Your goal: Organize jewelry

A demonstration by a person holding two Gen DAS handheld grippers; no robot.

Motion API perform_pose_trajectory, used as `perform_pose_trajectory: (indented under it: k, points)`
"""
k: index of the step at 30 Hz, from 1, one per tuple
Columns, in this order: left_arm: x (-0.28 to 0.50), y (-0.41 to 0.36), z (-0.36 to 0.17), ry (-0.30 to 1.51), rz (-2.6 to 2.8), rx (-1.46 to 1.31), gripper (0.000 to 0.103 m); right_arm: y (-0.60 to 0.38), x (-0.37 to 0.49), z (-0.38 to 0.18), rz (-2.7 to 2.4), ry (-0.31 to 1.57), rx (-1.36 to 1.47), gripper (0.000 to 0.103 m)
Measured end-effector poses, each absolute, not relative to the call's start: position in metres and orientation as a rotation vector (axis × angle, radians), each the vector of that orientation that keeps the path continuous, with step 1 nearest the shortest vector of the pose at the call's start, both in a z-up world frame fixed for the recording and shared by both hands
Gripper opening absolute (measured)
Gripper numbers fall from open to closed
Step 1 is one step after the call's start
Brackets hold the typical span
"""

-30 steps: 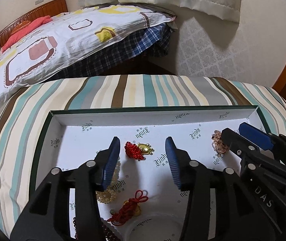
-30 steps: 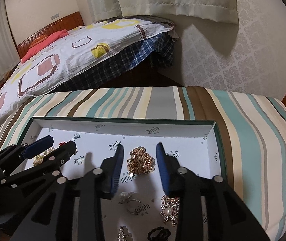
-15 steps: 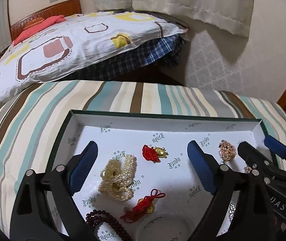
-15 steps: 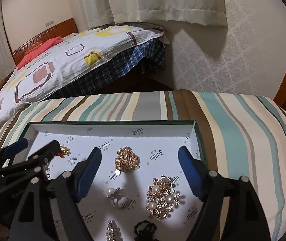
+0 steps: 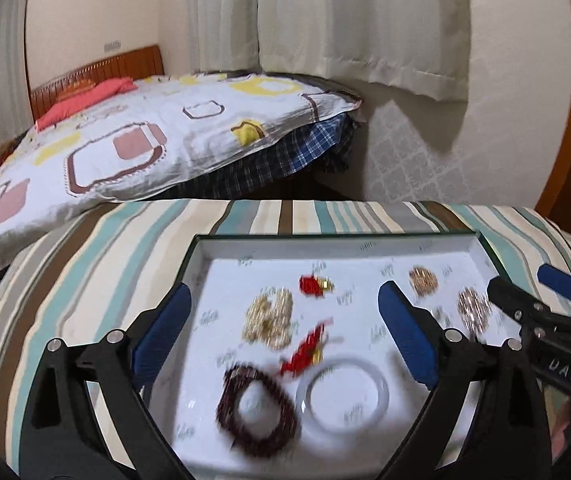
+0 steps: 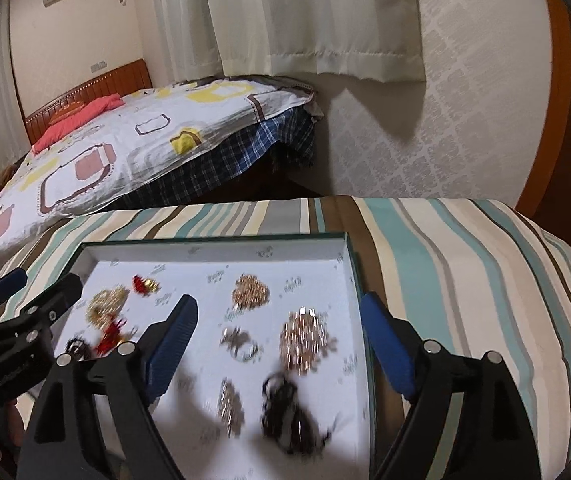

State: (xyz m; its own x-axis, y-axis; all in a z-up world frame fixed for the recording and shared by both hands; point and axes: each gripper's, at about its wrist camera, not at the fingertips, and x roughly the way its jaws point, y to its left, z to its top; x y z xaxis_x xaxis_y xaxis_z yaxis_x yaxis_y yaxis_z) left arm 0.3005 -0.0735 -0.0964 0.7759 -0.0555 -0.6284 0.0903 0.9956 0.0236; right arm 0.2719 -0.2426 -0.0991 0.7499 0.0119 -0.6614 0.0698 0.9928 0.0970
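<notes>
A shallow white-lined box with a dark green rim (image 5: pixel 365 234) lies on a striped cloth-covered surface (image 5: pixel 97 264), and the jewelry is spread across its floor. The left gripper (image 5: pixel 283 334) hangs above the left half of the box, its jaws having just been opening and now wide apart with nothing between the blue pads (image 5: pixel 405 336). Only the left wrist view shows clearly what lies under it: a cream pearl bead bracelet (image 5: pixel 269 318), a small red knot charm with a gold piece (image 5: pixel 314 285) farther off, a red tasselled knot charm (image 5: pixel 305 354) nearer, a dark red bead bracelet (image 5: pixel 257 408) and, just right of it, a pale translucent bangle (image 5: pixel 347 394). The right gripper (image 6: pixel 279 344) is over the right half, its jaws also just opened wide and empty. Its own view alone shows a gold filigree brooch (image 6: pixel 251 292) at the far side, a rose-gold pearl cluster brooch (image 6: pixel 305 338) near the right wall, a silver ring piece (image 6: pixel 241 344), a blurred crystal strip (image 6: pixel 231 406) and a black ornament (image 6: pixel 285 412) close in. Each view catches the other gripper at its edge. Beyond stand a bed with a patterned quilt (image 6: pixel 125 148) and cream curtains (image 6: pixel 305 16).
</notes>
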Motion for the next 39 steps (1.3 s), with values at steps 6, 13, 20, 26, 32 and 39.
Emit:
perform_pose_trajectory:
  k: [6,13,20,26,32,39]
  points:
    - [0.243,-0.060,-0.085,0.655,-0.079,0.044,0.093,-0.233,0.221,-0.091,-0.028,0.700,0.119,0.082]
    - [0.177,-0.042,-0.056,0.605,-0.079,0.020,0.098,-0.222,0.160,-0.067,-0.030,0.649,0.113,0.084]
    - [0.129,-0.030,-0.038,0.611,-0.051,0.019,0.098,-0.213,0.108,-0.042,-0.028,0.600,0.084,0.085]
    - [0.087,-0.022,-0.015,0.567,-0.033,0.026,0.098,-0.206,0.070,-0.023,-0.025,0.553,0.069,0.085]
    - [0.059,-0.006,0.002,0.544,-0.035,-0.022,0.099,-0.203,0.039,-0.008,-0.035,0.505,0.069,0.085]
    - [0.026,0.005,0.023,0.480,-0.011,-0.032,0.099,-0.202,0.015,0.009,-0.042,0.462,0.071,0.085]
